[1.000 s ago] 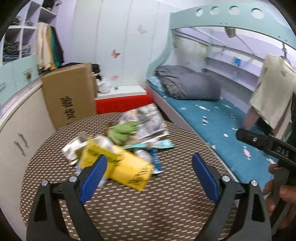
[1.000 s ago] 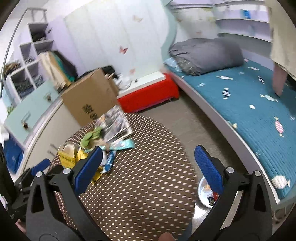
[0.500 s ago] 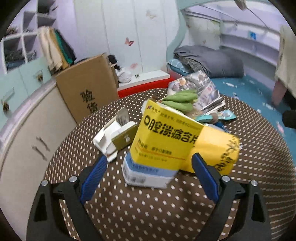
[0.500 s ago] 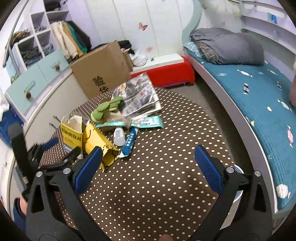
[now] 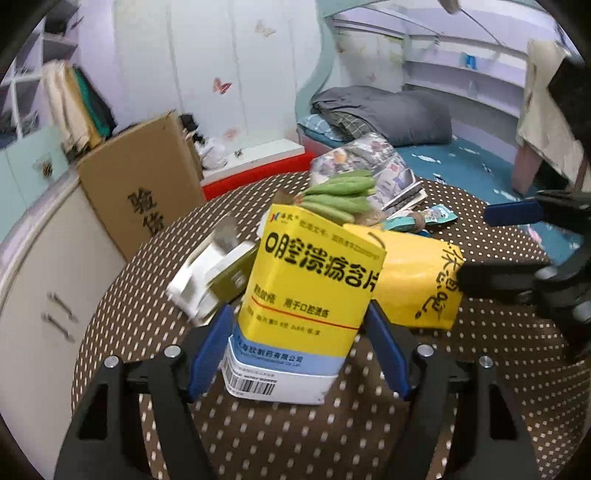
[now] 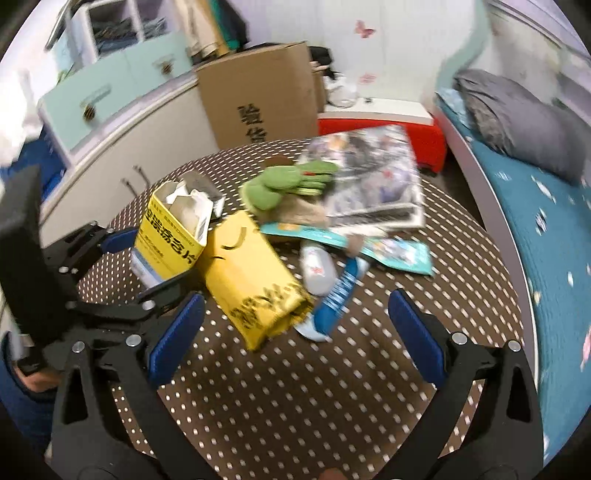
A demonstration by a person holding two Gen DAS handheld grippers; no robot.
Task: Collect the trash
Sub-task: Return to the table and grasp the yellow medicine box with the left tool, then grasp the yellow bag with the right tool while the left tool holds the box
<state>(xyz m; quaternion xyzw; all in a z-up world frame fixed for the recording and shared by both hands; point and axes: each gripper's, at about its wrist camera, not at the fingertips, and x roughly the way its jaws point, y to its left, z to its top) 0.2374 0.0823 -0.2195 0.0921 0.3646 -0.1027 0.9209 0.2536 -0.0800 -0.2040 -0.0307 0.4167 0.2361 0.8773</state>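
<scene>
I'm in a child's bedroom at home: a bunk bed (image 5: 461,162) with a teal fish-print mattress and folded grey quilt (image 5: 384,114), butterfly stickers (image 5: 221,85) on white wardrobe doors, clothes in open cubby shelves (image 6: 110,26), a cardboard box (image 6: 258,92) beside me.

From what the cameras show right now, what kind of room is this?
Most likely a child's bedroom. A built-in bed with a teal mattress and a folded grey quilt runs along one wall, butterfly stickers dot the wardrobe doors, and clothes hang in open shelves. The trash lies on a round dotted table.
</scene>
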